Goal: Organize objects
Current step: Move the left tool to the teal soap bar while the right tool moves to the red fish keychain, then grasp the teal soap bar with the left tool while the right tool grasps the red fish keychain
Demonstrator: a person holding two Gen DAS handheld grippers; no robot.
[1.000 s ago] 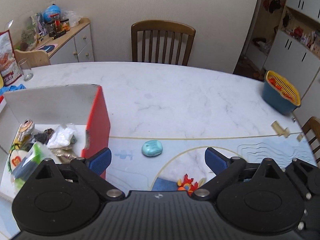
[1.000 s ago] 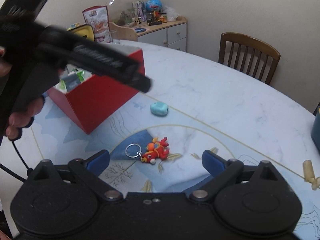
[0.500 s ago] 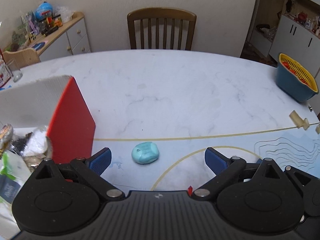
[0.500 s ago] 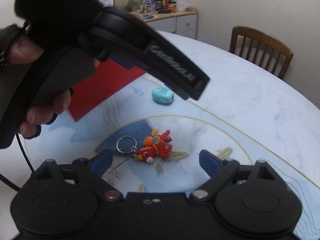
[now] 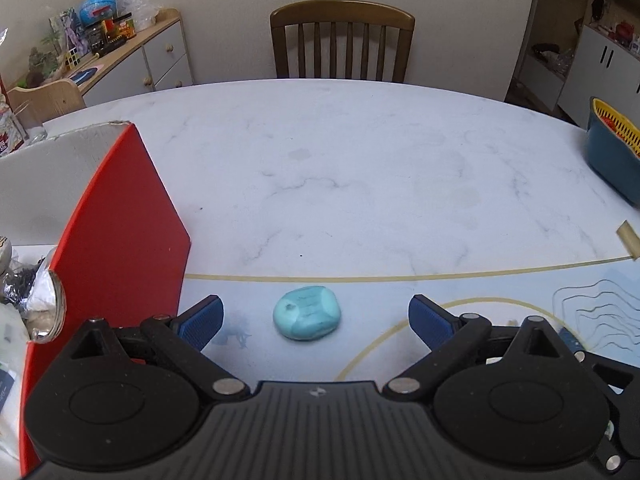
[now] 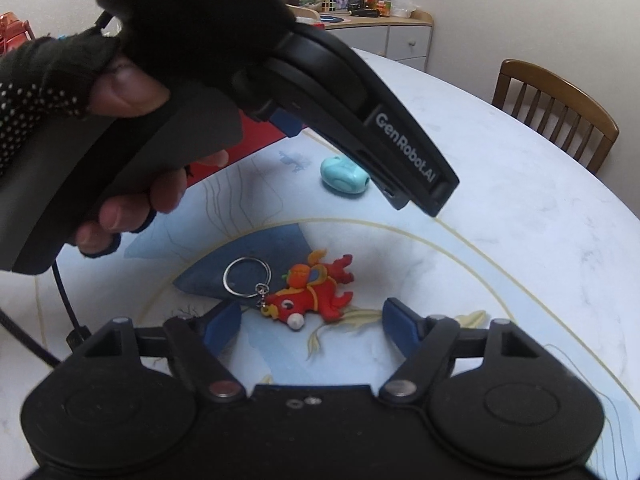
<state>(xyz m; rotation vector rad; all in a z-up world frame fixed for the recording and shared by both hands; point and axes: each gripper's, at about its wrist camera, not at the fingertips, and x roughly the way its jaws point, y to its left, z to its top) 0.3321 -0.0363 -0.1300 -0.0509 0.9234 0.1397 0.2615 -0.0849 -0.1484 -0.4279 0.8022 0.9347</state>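
Right claw (image 6: 312,322), tilted down, closing around keychain (image 6: 310,296).

On the table (image 5: 360,168) I count one teal pebble-shaped case (image 5: 307,313), one red fish keychain (image 6: 310,296), one red box (image 5: 120,232) and one blue basket (image 5: 612,156). One wooden chair (image 5: 342,40) stands behind. Two grippers, two blue fingers (image 5: 202,320) apiece.

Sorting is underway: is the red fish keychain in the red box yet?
Out. The red fish keychain lies on the table, apart from the red box.
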